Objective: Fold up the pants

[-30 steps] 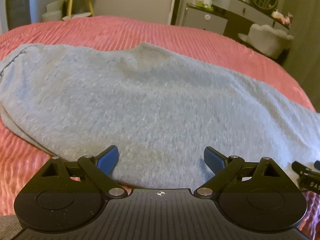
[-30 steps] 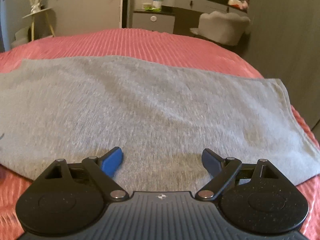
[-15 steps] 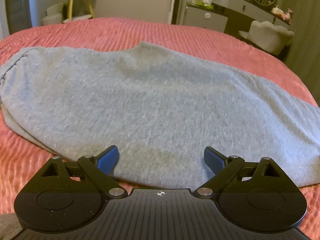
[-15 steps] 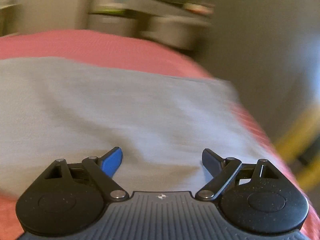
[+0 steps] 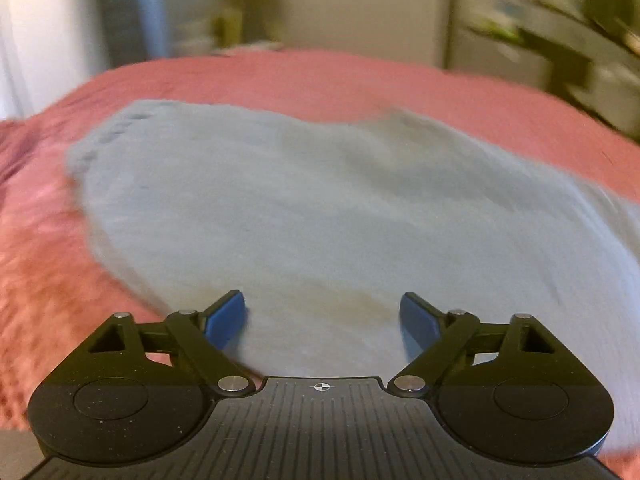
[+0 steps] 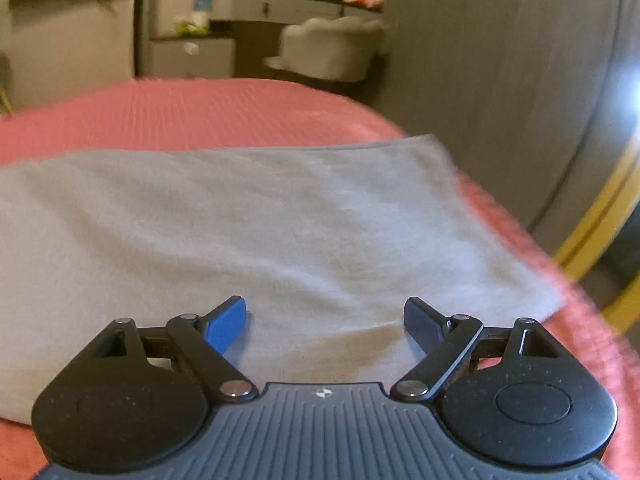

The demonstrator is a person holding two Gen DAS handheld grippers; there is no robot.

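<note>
Left claw (image 5: 322, 316): jaws spread wide, just been closing slightly, nothing pinched between the blue pads (image 5: 226, 320). Grey pants (image 5: 320, 216) are seen directly ahead of and under the fingertips, laid flat on the pink bed (image 5: 320, 76), with the rounded end of the fabric toward the bed's left side. Contact between pads and fabric cannot be told; the view is blurred.

Right claw (image 6: 325, 320): jaws spread, nothing gripped. The pants (image 6: 240, 224) are spread beneath and ahead of it, a squared end reaching almost to the bed's (image 6: 208, 112) right edge. Beyond the bed's far edge, a dresser (image 6: 276, 6) and pale chair (image 6: 332, 48) are seen. No readable writing or labels.
</note>
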